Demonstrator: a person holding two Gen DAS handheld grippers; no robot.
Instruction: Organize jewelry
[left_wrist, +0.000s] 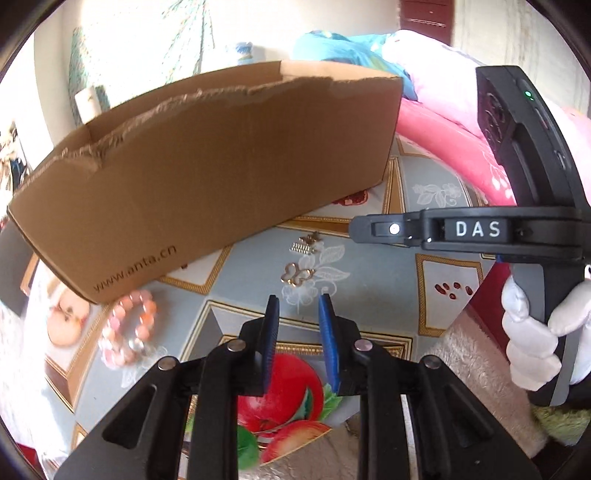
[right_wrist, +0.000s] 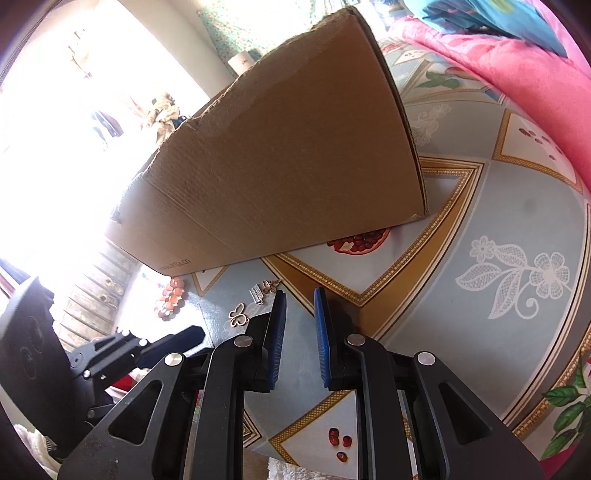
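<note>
A brown cardboard box (left_wrist: 221, 162) stands on a patterned tablecloth (left_wrist: 376, 280); it also shows in the right wrist view (right_wrist: 288, 158). In front of it lie a gold butterfly charm (left_wrist: 297, 275), a small silver comb piece (left_wrist: 304, 248), a small bronze butterfly (left_wrist: 312, 238) and a pink bead bracelet (left_wrist: 129, 332). The right wrist view shows the gold charm (right_wrist: 238, 315), comb piece (right_wrist: 256, 294), bronze butterfly (right_wrist: 271, 286) and bracelet (right_wrist: 171, 297). My left gripper (left_wrist: 299, 301) is open and empty just short of the gold charm. My right gripper (right_wrist: 299, 295) is open and empty beside the bronze butterfly.
Pink bedding (left_wrist: 454, 155) lies behind the table at the right. The right gripper's body (left_wrist: 465, 230) crosses the left wrist view, held by a white-gloved hand (left_wrist: 532, 332). A white fluffy cloth (left_wrist: 476, 369) lies at the table's near edge.
</note>
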